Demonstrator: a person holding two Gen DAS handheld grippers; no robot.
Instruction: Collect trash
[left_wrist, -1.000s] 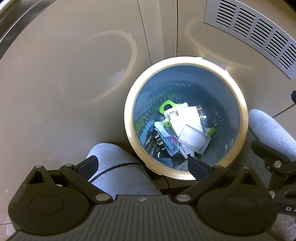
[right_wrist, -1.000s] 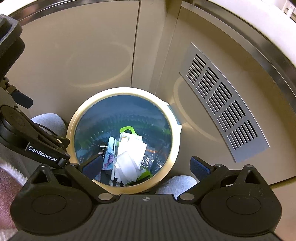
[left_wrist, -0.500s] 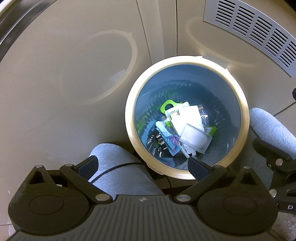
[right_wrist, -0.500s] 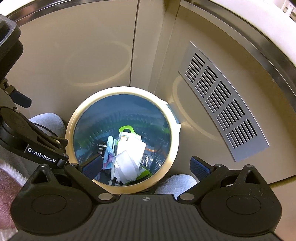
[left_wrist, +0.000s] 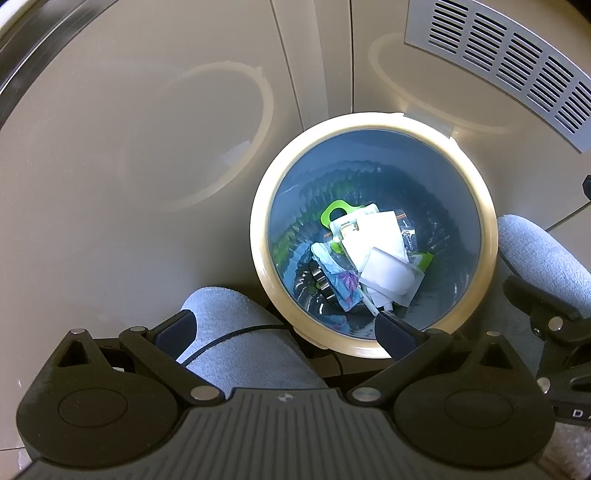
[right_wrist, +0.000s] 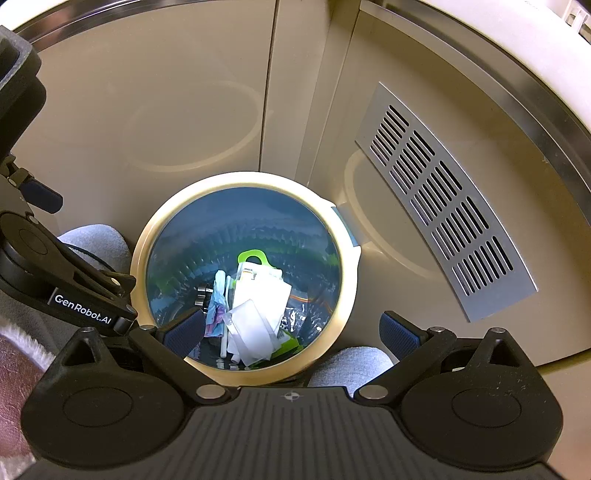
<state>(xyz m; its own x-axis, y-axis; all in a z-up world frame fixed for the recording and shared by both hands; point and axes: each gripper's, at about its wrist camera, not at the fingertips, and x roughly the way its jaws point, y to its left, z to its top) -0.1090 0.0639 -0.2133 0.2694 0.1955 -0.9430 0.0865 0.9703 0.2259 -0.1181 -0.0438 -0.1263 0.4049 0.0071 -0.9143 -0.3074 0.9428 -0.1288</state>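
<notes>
A round bin (left_wrist: 373, 236) with a cream rim and a blue liner stands on the floor against beige cabinet panels (left_wrist: 129, 147), seen from above in both wrist views. The trash (left_wrist: 373, 262) lies in a loose heap at the bottom of the bin: white paper pieces, a green-edged package with a hanging loop, a patterned blue-and-purple wrapper, a white stick and some clear film. The left claw (left_wrist: 284, 330) hangs above the near edge of the bin, its fingers spread wide with nothing between them; its right fingertip overlaps the bin's near rim in the picture. The right claw (right_wrist: 293, 326) is likewise spread wide and empty, poised above the bin's near rim. A grey slotted vent grille (right_wrist: 443, 199) sits in the panel to the right of the bin. Grey-clad knees (left_wrist: 243, 343) flank the bin on either side.
</notes>
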